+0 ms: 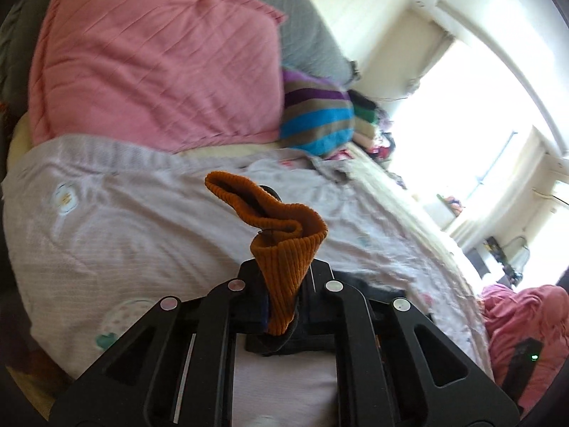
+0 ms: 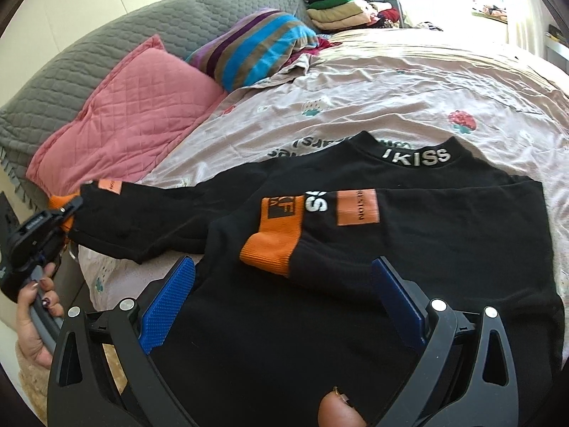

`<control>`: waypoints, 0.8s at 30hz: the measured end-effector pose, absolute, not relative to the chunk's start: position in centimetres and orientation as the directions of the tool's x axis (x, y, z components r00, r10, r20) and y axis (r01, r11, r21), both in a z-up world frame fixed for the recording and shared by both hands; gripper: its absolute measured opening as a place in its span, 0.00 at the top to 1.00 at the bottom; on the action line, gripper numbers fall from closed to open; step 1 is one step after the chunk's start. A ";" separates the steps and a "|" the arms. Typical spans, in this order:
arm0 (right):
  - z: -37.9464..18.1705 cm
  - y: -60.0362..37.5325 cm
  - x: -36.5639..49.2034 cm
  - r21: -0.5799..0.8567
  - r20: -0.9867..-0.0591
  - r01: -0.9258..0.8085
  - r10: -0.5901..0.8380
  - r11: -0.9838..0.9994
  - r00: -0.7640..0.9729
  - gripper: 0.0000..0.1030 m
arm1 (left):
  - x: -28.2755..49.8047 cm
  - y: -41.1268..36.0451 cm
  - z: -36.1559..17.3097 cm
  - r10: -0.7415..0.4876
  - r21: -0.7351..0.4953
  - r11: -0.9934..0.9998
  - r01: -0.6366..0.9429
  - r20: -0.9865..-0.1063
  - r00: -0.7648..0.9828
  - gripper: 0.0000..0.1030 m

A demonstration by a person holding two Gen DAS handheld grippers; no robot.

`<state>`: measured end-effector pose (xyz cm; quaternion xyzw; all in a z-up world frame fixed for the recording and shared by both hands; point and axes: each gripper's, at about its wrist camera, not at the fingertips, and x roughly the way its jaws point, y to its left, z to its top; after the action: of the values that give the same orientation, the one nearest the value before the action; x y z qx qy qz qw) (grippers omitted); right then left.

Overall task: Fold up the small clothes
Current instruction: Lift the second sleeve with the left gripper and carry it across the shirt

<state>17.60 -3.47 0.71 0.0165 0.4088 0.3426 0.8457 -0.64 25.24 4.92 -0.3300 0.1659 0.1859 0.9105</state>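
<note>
Black top [image 2: 355, 249] flat on bed [image 2: 391, 82], one sleeve already across chest. Left tool [image 1: 281, 306] pinching orange cuff [image 1: 281, 249] at 9 o'clock; carry sleeve toward 3 o'clock, keeping fabric taut. Right tool [image 2: 281, 306] spread, hovering over hem.

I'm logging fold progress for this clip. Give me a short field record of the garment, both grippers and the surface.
garment: black sweatshirt with orange cuffs, lying on the bed
right sleeve: folded across the chest, orange cuff on top
left gripper: shut on the other sleeve's cuff, held out to the side
right gripper: open, above the sweatshirt's lower part
surface: floral bedsheet
nearby: pink pillow, striped pillow
</note>
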 end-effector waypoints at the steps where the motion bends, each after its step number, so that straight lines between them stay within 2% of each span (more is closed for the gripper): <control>1: 0.8 -3.8 17.6 0.309 -0.676 -0.564 0.594 0.766 0.436 0.04 | -0.4 24.7 5.5 0.219 -0.539 0.724 -0.431 -0.413 0.884 0.95; 9: 1.8 -6.1 17.4 0.330 -0.649 -0.544 0.604 0.771 0.463 0.04 | 1.8 20.5 9.0 0.131 -0.523 0.793 -0.313 -0.355 0.925 0.95; 24: 2.8 -12.2 17.8 0.360 -0.616 -0.458 0.575 0.813 0.538 0.04 | 5.7 14.1 9.6 -0.043 -0.503 0.849 -0.163 -0.373 0.927 0.95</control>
<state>17.76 -12.21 2.84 0.0776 0.3789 0.2957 0.8735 5.69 14.14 9.63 -0.2732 0.1883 0.0320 0.9428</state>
